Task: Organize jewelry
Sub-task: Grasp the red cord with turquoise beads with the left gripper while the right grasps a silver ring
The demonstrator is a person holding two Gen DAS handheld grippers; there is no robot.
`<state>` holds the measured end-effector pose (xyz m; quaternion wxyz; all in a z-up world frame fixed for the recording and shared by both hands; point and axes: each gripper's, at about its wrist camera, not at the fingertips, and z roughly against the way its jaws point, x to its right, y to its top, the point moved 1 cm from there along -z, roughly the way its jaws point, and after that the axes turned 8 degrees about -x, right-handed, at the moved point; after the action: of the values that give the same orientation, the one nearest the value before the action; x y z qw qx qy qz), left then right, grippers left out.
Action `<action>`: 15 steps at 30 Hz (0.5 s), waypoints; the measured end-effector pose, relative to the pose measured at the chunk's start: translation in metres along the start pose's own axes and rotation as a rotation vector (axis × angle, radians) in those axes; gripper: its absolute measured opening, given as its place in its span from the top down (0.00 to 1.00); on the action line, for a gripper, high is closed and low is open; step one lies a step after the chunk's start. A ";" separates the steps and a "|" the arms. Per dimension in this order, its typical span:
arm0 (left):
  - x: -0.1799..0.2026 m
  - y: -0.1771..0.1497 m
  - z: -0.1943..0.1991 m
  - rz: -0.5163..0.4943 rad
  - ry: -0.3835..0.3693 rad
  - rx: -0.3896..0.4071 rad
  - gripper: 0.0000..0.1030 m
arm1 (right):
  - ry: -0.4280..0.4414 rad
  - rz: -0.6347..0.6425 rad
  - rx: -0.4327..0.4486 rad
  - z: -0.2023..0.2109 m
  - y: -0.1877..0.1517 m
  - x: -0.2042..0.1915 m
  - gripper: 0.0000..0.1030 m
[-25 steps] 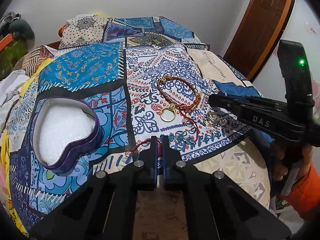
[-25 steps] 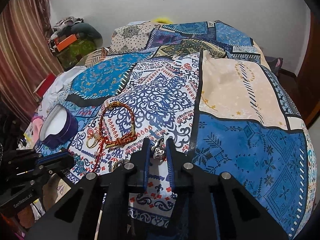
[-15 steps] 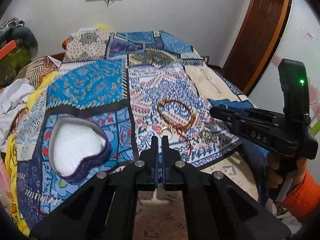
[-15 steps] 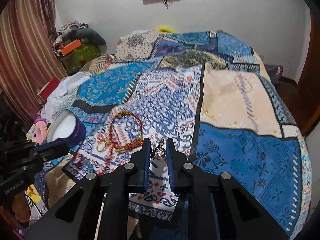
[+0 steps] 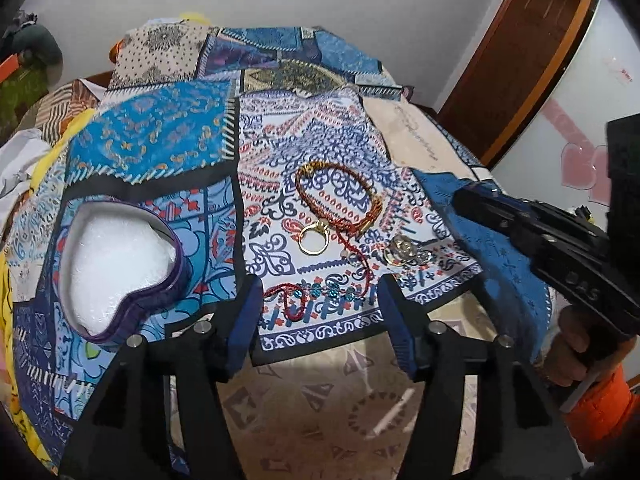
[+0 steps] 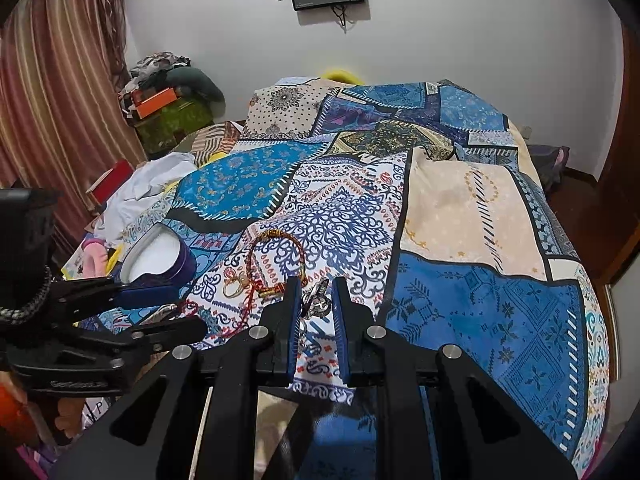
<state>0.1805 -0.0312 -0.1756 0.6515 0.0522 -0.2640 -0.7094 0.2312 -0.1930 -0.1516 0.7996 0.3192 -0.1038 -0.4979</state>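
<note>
While you were part-way through sorting the jewellery on the patchwork bedspread (image 5: 168, 148), the step in hand looked like picking pieces off the cloth to carry to the heart-shaped box (image 5: 120, 264). That box sat open at your left, its white padding bare, with no jewellery in it that I could see.

Your right gripper (image 6: 316, 304) had its jaws drawn nearly together on a small silver pendant (image 6: 317, 305), which stood between the blue pads; it seemed lifted clear of the cloth, though the view was too cramped to be sure. Your hand (image 5: 576, 344) in an orange sleeve held that gripper's handle at the right edge.

Your left gripper (image 5: 318, 300) was opening, its jaws about half-spread with nothing between the pads. Just beyond and between its fingertips lay a thin red cord bracelet (image 5: 320, 292) with blue beads. Further off lay a gold ring (image 5: 314, 238), touching a braided red and gold bracelet (image 5: 338, 196), and to their right a small silver and gold charm cluster (image 5: 404, 250).

By my judgement, the next move called for the left gripper to ease forward and down over the beaded cord, then close, while the right carried its pendant across to the box.
</note>
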 end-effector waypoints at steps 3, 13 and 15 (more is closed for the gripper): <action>0.001 0.001 -0.012 -0.006 0.040 -0.021 0.43 | 0.000 -0.011 -0.002 0.001 -0.002 0.003 0.87; 0.013 -0.006 -0.020 -0.058 0.096 0.021 0.58 | -0.004 -0.029 -0.011 0.003 -0.011 0.010 0.87; 0.015 -0.007 -0.019 -0.069 0.092 0.020 0.71 | -0.004 -0.028 -0.011 0.004 -0.012 0.009 0.87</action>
<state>0.1804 -0.0512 -0.1909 0.6377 0.1002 -0.2388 -0.7255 0.2249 -0.2061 -0.1570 0.7940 0.3153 -0.0980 -0.5104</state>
